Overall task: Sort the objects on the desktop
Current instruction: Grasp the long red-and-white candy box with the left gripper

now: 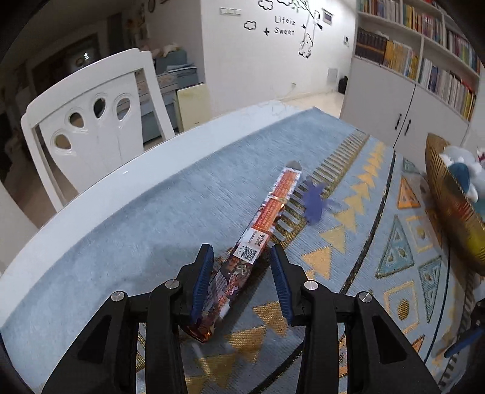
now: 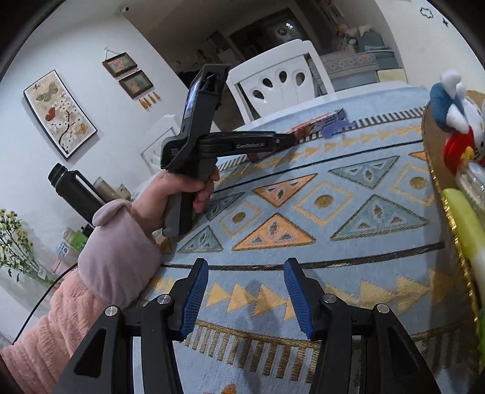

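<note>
In the left wrist view, the left tool filled the lower middle of the frame, its blue-padded jaws spread wide on either side of the near end of a long snack box. The left pad sat just beside the box's edge; whether it touched could not be told, and the right pad stood clear of it. The box lay flat on the patterned cloth covering the desk, running from lower middle toward the centre of the frame. Its face showed a white label with a QR code and small print too fine to read, then orange panels farther along. Just right of the box's far half lay a small blue-purple object, blurred. At the right edge stood a gold ribbed basket holding soft toys. Beyond the desk, a white chair sat at upper left, and the far wall carried a decal reading "Life is Sweet"; a bookshelf filled the upper right.

In the right wrist view, the right tool hovered at the bottom over the cloth with its jaws wide apart and nothing between them. At centre left, the person's left hand in a pink sleeve gripped the other tool's handle, whose arm bore lettering too blurred to read. The box showed beyond it, upper centre. A Hello Kitty plush sat at the right edge.
</note>
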### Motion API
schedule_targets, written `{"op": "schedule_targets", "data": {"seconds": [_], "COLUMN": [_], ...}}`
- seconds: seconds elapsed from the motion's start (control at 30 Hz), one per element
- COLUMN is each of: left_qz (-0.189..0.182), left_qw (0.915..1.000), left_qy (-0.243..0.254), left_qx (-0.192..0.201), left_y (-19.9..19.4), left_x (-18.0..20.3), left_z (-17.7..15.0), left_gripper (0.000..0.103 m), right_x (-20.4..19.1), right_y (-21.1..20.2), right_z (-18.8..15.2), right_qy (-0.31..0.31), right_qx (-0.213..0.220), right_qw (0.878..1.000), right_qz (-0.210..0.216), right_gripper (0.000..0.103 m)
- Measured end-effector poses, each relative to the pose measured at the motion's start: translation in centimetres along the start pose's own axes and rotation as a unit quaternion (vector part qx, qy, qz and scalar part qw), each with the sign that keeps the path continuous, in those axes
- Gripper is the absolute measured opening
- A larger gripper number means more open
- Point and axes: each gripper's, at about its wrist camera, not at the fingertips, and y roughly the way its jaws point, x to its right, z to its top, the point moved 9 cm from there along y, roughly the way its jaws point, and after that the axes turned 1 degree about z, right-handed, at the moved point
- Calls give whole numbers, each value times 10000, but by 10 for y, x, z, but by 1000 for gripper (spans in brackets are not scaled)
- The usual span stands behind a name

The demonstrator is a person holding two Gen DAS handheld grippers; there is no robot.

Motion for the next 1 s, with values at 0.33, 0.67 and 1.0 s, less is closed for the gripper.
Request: {"op": "schedule_targets", "data": {"seconds": [0.33, 0.67, 1.0], "left_qz": [27, 476, 13], "left_qw": [9995, 9901, 9826], "left_qy": [-282, -1310, -1851], "left_qx": [-156, -135, 116], "left_y": [-11, -105, -106], "left_x": [18, -1, -2], "left_z": [-12, -102, -122], "left_gripper": [15, 15, 15], "right_x": [0, 3, 38], "right_y": [-1, -8, 28], "right_z": [2, 12, 94], "right_qy": [1, -176, 871], "right_qx": [63, 383, 329], "right_qw": [9999, 9970, 9803], "right_qz": [-102, -653, -1744], "right_gripper": [51, 51, 51]}}
